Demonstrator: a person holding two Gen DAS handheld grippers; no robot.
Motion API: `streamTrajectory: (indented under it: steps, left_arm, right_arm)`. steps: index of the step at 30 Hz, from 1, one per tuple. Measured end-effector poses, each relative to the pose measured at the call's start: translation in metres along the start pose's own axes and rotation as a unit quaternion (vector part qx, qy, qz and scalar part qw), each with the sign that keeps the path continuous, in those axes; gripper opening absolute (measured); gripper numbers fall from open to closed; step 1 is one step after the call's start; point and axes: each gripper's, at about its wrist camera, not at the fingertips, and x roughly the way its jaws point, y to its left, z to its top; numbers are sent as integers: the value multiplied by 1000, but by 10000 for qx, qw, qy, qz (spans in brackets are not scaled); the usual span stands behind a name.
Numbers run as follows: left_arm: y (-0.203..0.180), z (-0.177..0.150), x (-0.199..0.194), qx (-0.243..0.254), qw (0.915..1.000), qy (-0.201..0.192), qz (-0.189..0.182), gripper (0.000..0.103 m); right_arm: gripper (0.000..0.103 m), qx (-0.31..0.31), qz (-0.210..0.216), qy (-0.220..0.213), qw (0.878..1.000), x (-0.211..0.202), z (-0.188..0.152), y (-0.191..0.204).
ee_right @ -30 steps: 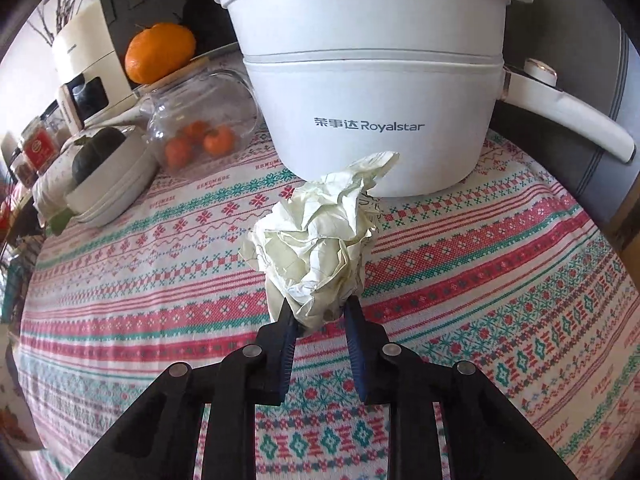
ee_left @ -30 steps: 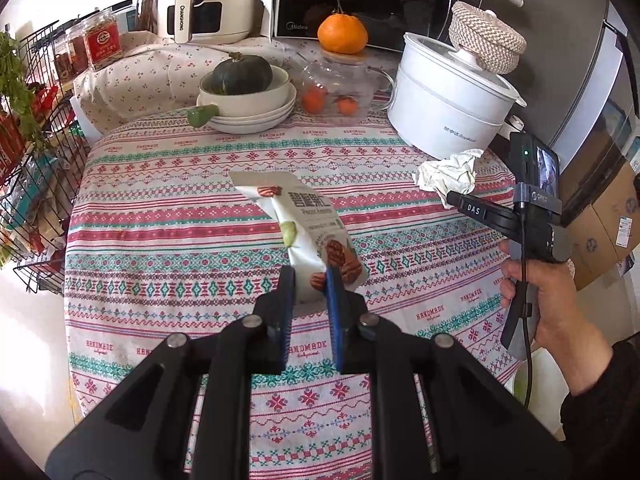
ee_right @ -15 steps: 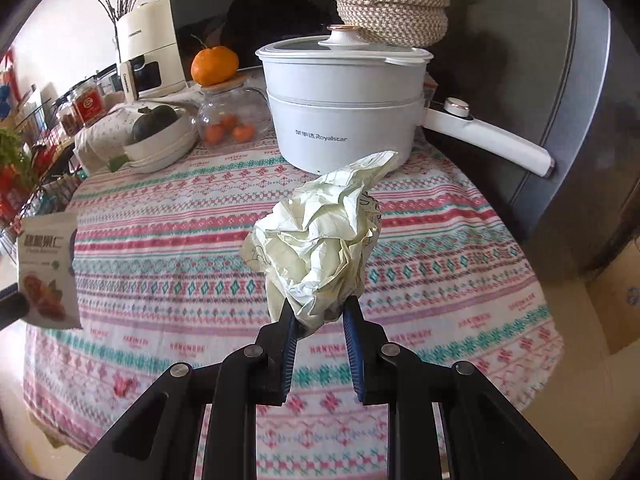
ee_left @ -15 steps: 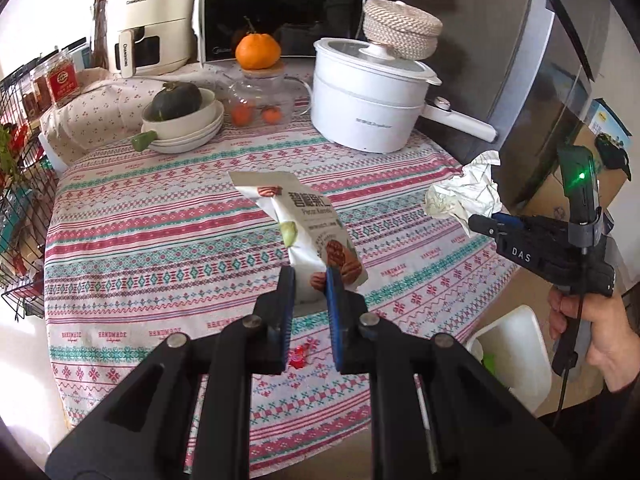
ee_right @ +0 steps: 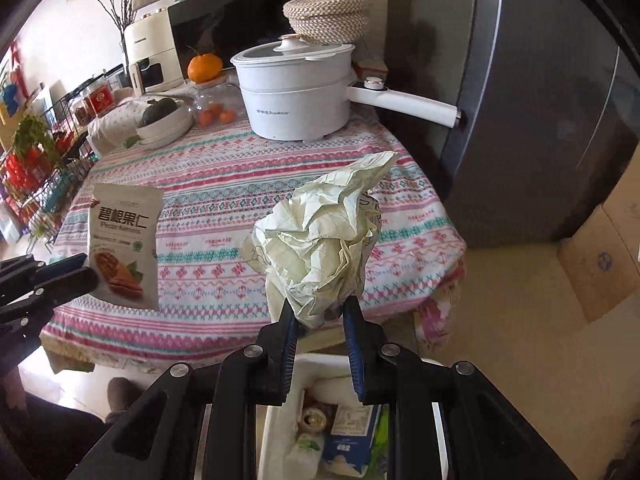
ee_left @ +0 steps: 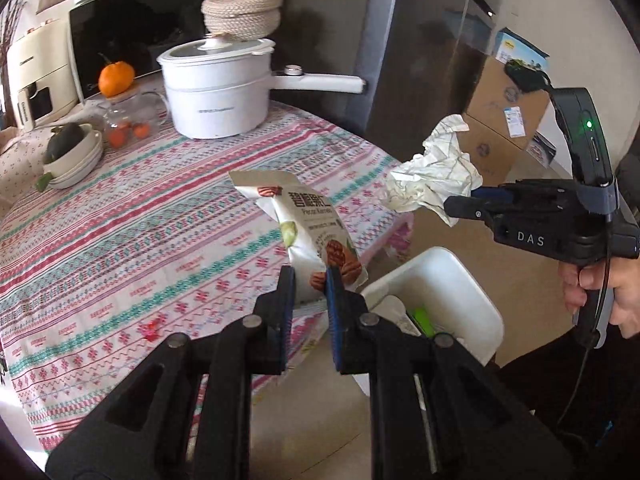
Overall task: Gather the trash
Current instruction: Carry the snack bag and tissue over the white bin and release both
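Note:
My left gripper (ee_left: 310, 284) is shut on a white pecan snack packet (ee_left: 308, 224), held in the air over the table's near edge, next to a white trash bin (ee_left: 460, 280) on the floor. The packet also shows in the right wrist view (ee_right: 122, 240). My right gripper (ee_right: 318, 316) is shut on a crumpled pale paper ball (ee_right: 320, 240) and holds it above the bin (ee_right: 280, 420), which has several pieces of trash inside. The paper ball (ee_left: 434, 176) and right gripper (ee_left: 460, 202) show at the right of the left wrist view.
A round table with a patterned cloth (ee_left: 140, 220) carries a white electric pot (ee_left: 218, 92), a glass jar with an orange on top (ee_left: 120, 120) and stacked bowls with a squash (ee_left: 70, 152). A dark fridge (ee_right: 540, 100) and cardboard boxes (ee_left: 504, 120) stand right.
Both grippers have pulled back off the table toward its near right edge, carrying the packet and the paper ball. The white bin has come into view below them.

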Motion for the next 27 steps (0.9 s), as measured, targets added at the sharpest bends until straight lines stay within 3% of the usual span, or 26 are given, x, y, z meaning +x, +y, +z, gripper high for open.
streamTrajectory:
  steps: [7, 17, 21, 27]
  left_arm:
    - [-64, -27, 38, 713, 9947, 508, -531, 17]
    - [-111, -54, 87, 990, 9836, 1157, -967, 18]
    - [-115, -55, 91, 1058, 9833, 1224, -834, 43]
    - [-108, -57, 85, 958, 9858, 1240, -598, 56]
  right_arm:
    - [23, 321, 81, 78, 9994, -21, -38, -40]
    - [24, 561, -97, 467, 9973, -25, -81, -89]
    - [24, 562, -114, 586, 9966, -23, -94, -96]
    - [25, 553, -21, 815, 9951, -20, -110, -101]
